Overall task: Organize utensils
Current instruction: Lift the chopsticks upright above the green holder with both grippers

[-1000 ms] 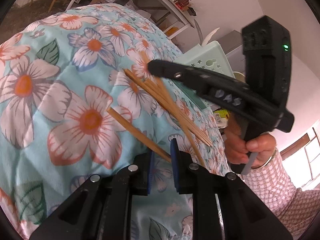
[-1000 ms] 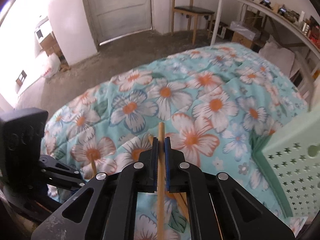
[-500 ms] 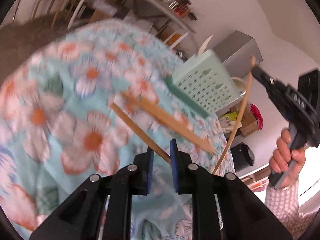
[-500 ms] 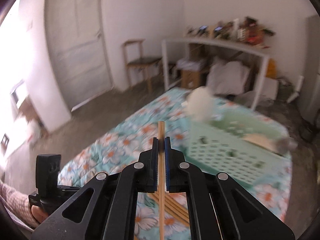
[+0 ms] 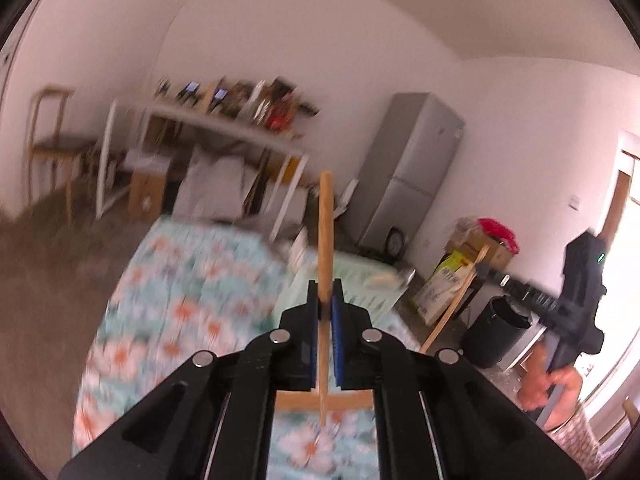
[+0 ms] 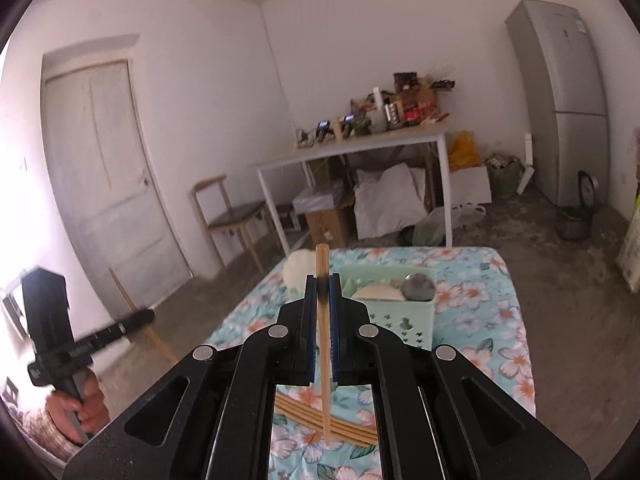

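Left fingers (image 5: 325, 216) and right fingers (image 6: 322, 264) each clamp one pale wooden chopstick, upright.

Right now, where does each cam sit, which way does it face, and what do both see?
Left wrist: on the left gripper, shut on a chopstick; faces the floral bed and fridge; right gripper and hand at right.
Right wrist: on the right gripper, shut on a chopstick; faces the green basket and door; left gripper at left.
Shared: bed, basket, desk, fridge.
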### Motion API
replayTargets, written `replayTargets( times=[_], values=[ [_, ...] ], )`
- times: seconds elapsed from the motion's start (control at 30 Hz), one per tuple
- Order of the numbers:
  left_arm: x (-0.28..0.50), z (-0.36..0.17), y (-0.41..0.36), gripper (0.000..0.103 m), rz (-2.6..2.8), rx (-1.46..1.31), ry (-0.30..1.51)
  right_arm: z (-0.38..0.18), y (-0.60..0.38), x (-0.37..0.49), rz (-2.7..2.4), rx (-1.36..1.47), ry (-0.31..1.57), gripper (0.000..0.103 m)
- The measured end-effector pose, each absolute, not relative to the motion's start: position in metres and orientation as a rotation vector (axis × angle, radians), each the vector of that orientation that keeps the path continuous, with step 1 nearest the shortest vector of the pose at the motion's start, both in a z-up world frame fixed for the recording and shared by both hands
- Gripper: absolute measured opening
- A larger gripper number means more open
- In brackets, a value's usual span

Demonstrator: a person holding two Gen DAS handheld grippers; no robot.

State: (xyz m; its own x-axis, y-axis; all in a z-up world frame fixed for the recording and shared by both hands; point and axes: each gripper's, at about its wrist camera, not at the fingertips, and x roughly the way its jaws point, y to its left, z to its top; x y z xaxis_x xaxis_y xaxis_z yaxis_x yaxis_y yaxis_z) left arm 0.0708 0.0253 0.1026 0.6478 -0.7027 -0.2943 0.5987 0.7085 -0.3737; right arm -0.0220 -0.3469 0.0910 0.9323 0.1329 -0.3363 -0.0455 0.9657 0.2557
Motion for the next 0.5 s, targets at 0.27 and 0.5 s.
replayTargets(
  times=[0.27, 0.5],
  values=[
    [0.091, 0.186, -0.013, 0.005, -0.811, -0.204, 0.220, 0.108, -0.369, -0.041, 0.103, 0.294, 0.281, 0.004],
    [0.135, 0.204, -0.071, 0.005, -0.809, -0.176, 0.181, 0.106, -0.375, -0.048, 0.135, 0.321, 0.256, 0.004]
  ],
)
